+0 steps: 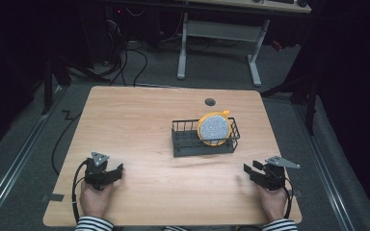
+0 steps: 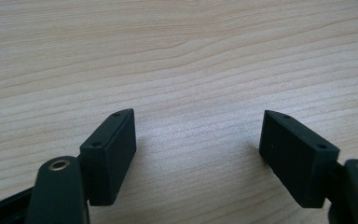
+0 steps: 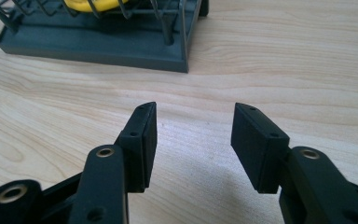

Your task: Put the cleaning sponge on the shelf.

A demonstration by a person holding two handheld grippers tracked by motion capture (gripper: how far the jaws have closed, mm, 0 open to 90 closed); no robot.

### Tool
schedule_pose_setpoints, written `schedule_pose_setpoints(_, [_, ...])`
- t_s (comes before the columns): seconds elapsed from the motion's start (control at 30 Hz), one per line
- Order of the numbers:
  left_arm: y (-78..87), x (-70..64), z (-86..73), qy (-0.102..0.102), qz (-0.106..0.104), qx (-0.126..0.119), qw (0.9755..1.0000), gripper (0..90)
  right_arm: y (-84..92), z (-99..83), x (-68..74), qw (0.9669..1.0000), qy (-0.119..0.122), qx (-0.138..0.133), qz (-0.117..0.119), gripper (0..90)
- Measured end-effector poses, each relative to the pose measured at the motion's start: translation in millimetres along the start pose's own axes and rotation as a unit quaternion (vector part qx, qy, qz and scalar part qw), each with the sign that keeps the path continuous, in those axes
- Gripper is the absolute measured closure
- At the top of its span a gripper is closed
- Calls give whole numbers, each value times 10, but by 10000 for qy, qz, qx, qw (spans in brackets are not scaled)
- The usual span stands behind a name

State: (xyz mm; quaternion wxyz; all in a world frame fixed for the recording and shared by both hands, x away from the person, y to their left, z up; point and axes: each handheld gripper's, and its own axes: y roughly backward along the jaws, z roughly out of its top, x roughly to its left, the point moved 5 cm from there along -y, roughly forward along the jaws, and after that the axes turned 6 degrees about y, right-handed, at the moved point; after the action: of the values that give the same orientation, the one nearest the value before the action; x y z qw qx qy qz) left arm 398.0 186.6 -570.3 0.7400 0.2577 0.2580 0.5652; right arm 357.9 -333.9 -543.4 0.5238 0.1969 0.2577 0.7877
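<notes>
Pale wood-grain worktop [image 1: 149,125] fronts a dark, cable-strewn room; we rest both grippers, left gripper [image 1: 110,174] and right gripper [image 1: 251,172], jaws spread and empty, near its front edge. Yellow-rimmed plate [image 1: 214,127] stands upright in the dish rack [image 1: 188,142] mid-worktop.

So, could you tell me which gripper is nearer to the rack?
Right. The right gripper sits just below and right of the rack, jaws open toward it. The left gripper rests farther off at the table's near left, open over bare wood.
</notes>
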Motion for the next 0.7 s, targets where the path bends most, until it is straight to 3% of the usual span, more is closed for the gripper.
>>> schedule_pose_setpoints(0.7, [1,0,0,0,-3,3,10000,277,-163,-100,26,9987,282,357,-226,446])
